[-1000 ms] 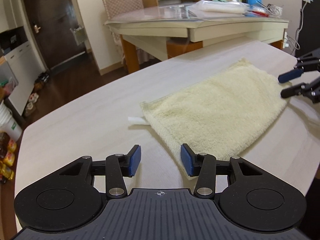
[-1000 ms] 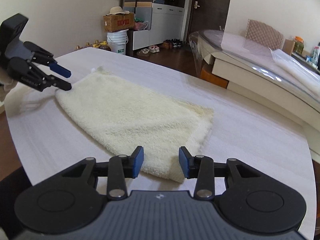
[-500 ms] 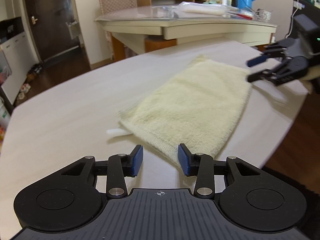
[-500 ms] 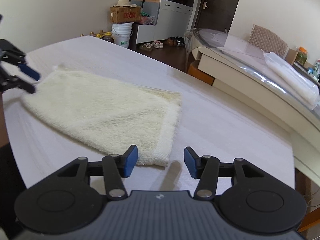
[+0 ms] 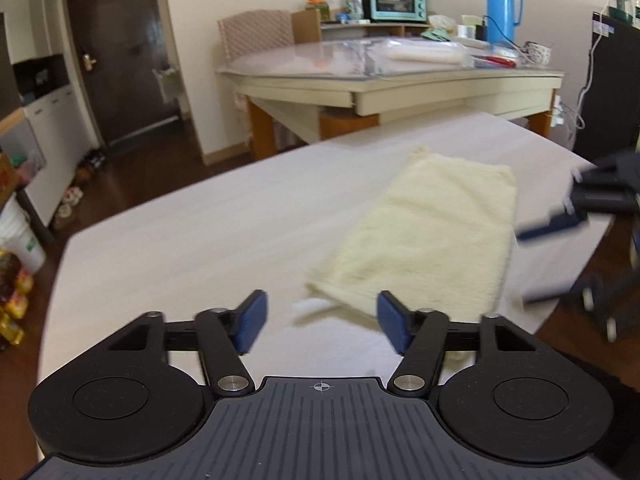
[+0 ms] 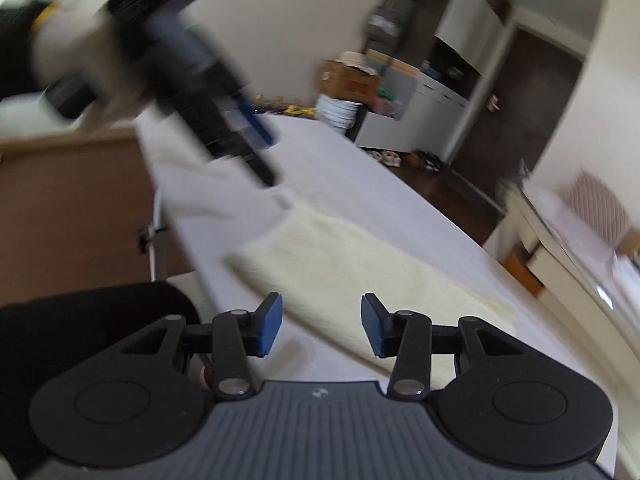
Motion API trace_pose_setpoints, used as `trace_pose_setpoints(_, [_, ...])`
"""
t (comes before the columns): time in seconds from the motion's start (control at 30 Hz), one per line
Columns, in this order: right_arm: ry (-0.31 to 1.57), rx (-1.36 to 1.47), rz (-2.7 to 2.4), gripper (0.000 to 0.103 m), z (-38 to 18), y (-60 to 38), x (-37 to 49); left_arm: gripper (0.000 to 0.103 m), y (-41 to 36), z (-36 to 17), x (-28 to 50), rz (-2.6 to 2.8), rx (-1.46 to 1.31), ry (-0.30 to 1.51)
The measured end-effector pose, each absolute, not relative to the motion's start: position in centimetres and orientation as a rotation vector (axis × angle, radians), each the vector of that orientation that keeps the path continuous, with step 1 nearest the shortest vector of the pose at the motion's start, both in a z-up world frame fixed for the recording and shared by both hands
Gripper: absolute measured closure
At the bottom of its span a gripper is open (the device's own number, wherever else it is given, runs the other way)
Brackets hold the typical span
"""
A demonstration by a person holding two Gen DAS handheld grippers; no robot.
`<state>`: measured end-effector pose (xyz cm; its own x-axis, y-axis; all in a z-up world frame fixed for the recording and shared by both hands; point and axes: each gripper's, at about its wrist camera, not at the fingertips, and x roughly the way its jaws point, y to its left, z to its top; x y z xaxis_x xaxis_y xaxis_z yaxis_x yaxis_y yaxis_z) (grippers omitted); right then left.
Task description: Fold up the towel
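A pale yellow towel (image 5: 436,236) lies folded flat on the white table (image 5: 208,236). It also shows in the right wrist view (image 6: 360,268). My left gripper (image 5: 320,322) is open and empty, low over the table just short of the towel's near corner with its white tag (image 5: 310,306). My right gripper (image 6: 322,330) is open and empty over the towel's near long edge. The right gripper shows blurred at the right of the left wrist view (image 5: 560,220); the left gripper shows blurred at the upper left of the right wrist view (image 6: 264,152).
A second table (image 5: 400,80) with a blue thermos (image 5: 502,8), a toaster oven and wrapped packages stands behind. A dark door (image 5: 116,60), cabinets and floor clutter are at the left. The table's edge (image 6: 176,216) drops off near the towel's end.
Both grippers have swung sideways, with motion blur. The left gripper's jaws have opened wider. The towel lies as before, now further right in the left wrist view.
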<state>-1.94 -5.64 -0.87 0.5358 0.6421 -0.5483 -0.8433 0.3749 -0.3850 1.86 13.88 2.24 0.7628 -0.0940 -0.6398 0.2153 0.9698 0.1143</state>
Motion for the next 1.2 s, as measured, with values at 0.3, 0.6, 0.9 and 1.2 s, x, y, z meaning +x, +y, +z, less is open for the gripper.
trace_pose_setpoints(0.3, [0.289,-0.918,0.941,0.063,-2.4,-0.5,-3.0,0.012,15.0,2.2,1.1,-0.199,0.267,0.634])
trace_pose_setpoints(0.6, [0.250,-1.083,0.924,0.075,-4.7,2.7,-2.6,0.010,15.8,1.8,0.7,-0.278,0.340,0.598])
trace_pose_setpoints(0.9, [0.395,-0.725,1.021,0.094,-1.2,-0.6,0.1,0.010,14.7,0.3,1.0,-0.518,0.572,0.567])
trace_pose_setpoints(1.2, [0.486,-0.463,1.092,0.094,3.8,-6.0,3.6,0.015,11.0,-0.9,1.0,-0.718,0.854,0.471])
